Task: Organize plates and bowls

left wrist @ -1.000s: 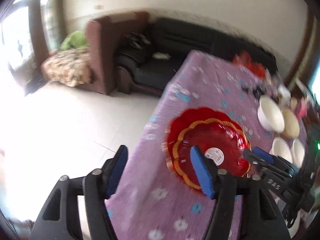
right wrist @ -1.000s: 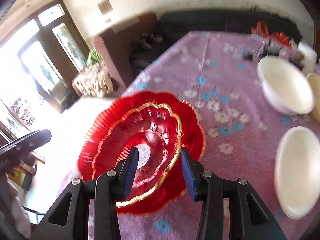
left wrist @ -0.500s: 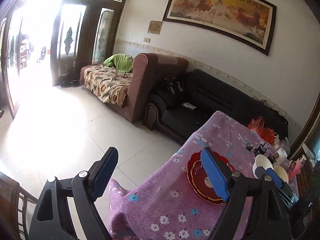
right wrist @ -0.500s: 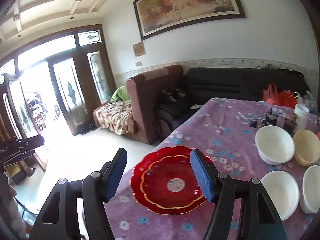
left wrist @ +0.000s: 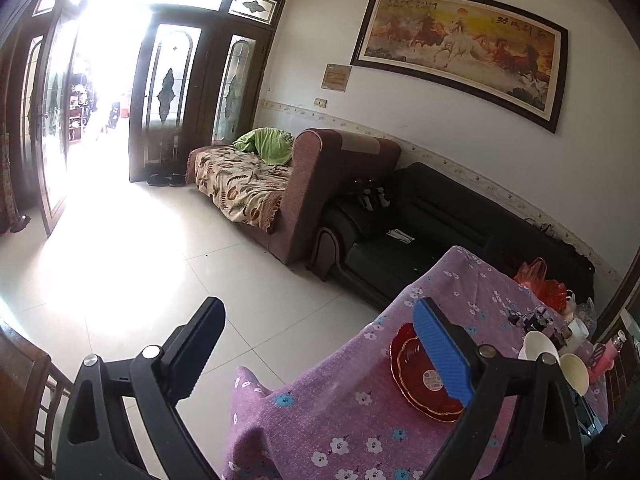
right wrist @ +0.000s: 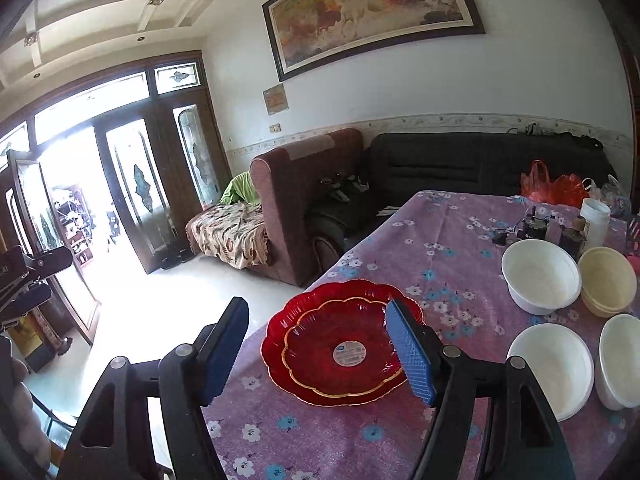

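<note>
Red plates [right wrist: 340,354] on table, below wide-open empty right tool [right wrist: 320,346].

white walls with framed horse painting [left wrist: 460,46] | glazed wooden doors [left wrist: 168,92], glare | brown sofa [left wrist: 304,188] | black sofa [right wrist: 480,164] | pale tiled floor [left wrist: 132,248]
</note>
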A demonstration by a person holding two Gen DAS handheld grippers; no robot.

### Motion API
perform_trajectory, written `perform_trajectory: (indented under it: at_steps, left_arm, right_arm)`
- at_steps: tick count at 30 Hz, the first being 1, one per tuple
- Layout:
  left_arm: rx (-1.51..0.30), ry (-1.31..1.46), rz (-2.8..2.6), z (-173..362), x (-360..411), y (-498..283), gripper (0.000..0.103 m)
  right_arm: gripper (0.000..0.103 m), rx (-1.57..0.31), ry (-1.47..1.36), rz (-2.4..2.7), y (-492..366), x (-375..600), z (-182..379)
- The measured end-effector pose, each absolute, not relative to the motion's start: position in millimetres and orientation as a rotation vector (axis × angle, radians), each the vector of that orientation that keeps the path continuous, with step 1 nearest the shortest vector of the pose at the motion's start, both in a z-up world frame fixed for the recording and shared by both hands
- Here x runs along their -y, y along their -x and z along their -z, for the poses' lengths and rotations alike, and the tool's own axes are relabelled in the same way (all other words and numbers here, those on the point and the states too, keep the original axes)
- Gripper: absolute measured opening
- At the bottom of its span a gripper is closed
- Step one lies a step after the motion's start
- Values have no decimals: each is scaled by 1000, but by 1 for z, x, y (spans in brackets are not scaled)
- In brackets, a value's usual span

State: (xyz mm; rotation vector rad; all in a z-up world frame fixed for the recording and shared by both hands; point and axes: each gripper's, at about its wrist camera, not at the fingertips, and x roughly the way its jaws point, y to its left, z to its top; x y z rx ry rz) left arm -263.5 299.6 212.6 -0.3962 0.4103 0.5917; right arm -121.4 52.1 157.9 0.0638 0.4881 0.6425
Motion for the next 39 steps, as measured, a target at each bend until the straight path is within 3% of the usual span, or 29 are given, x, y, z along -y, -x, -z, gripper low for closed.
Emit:
perform_trajectory:
  at_steps: [10,16,20,24,32,39]
  left_arm:
    - [-415,353,-578,-214,-284,249,95]
    - [-409,358,-510,-236,-272,231,97]
    - [-357,293,-467,-238,-242,225,103]
    - [-426,275,-352,-213,-202,192,103]
    - [-680,229,21,-126,-88,111,103]
    - [-880,234,199,-94,-39,51,102]
  right_arm:
    - [79,-492,-66,-614,116,-44,-155]
    - [80,-445,-133,-490,90,-11,-189]
    - [95,-364,-151,-398,109,25,-201]
    - [100,-340,-162,-296,140,81,-186]
    - [100,-549,-158,68,177,238,-130]
    - [81,-735,-360,-74,137,267,-96]
